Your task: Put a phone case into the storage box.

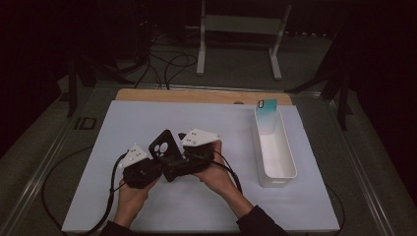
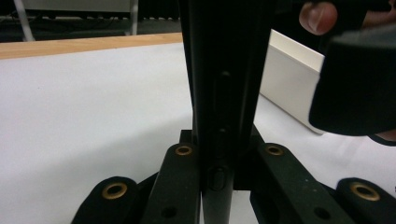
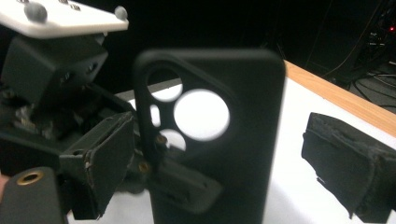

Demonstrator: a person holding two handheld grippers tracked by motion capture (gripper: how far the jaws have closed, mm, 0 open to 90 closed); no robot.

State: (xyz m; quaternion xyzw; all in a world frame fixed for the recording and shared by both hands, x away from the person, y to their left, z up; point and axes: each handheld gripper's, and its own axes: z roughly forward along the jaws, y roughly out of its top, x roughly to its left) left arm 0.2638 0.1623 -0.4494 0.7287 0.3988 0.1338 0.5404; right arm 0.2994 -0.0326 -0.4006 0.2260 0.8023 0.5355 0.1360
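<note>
Where the white sheet covers the table [image 1: 147, 123], wide bare room to the left, far side and near edge. White bin [image 1: 285, 172] along the right edge, well apart from the hands, a teal phone case [image 1: 266, 114] upright at its far end. Near the middle, left gripper [image 1: 156, 164] and right gripper [image 1: 179, 164] close together. Black phone case [image 1: 165, 146] upright between them, camera cut-outs up, above the sheet. Left jaws clamped tight on the case's edge. Right jaws spread, one pad either side of the case, not pressing.
</note>
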